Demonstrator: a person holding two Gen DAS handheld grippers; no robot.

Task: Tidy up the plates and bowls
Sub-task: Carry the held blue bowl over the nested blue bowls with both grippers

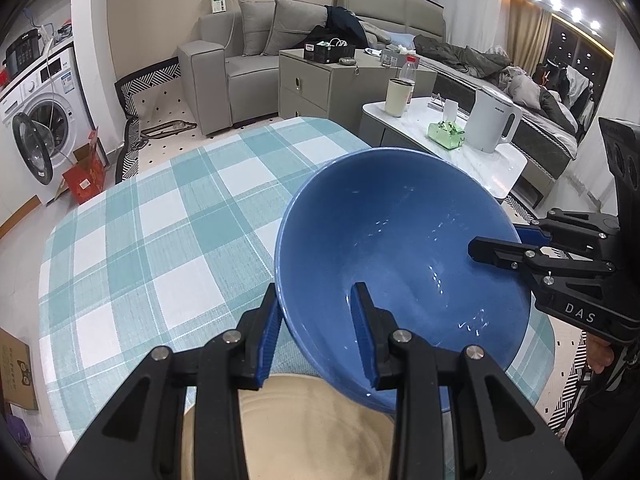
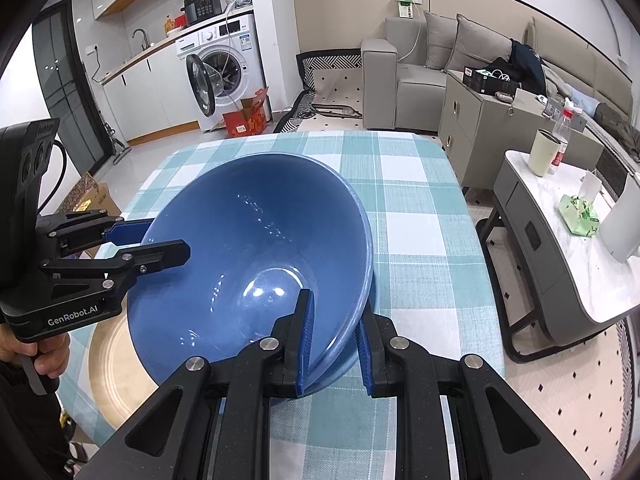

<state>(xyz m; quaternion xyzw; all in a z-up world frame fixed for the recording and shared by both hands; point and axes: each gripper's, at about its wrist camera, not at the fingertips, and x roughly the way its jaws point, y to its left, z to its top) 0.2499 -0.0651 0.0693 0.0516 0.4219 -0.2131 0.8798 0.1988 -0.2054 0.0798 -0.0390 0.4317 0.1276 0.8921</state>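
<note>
Bowl, glossy blue ceramic point(image 1: 400, 264), tilted: my left tongs point(image 1: 316, 320) pinch its seven-o'clock rim, right tongs point(image 2: 334, 340) clamp four-o'clock.

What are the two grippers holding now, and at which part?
Both hold the blue bowl by its rim, on opposite sides: the left gripper and the right gripper each have one finger inside and one outside.

- I see the bowl point(image 1: 400, 264) tilted over the tabletop point(image 1: 160, 240), with the plate point(image 1: 288, 420) on the tabletop partly beneath it.
- My left claw point(image 1: 316, 332) straddles the bowl's near rim, one finger inside, one outside.
- My right claw point(image 2: 332, 344) straddles the opposite rim likewise.
- Beyond the tabletop stand a sofa point(image 1: 240, 68) and a cabinet point(image 1: 320, 84); the washer point(image 1: 40, 120) is far left.
</note>
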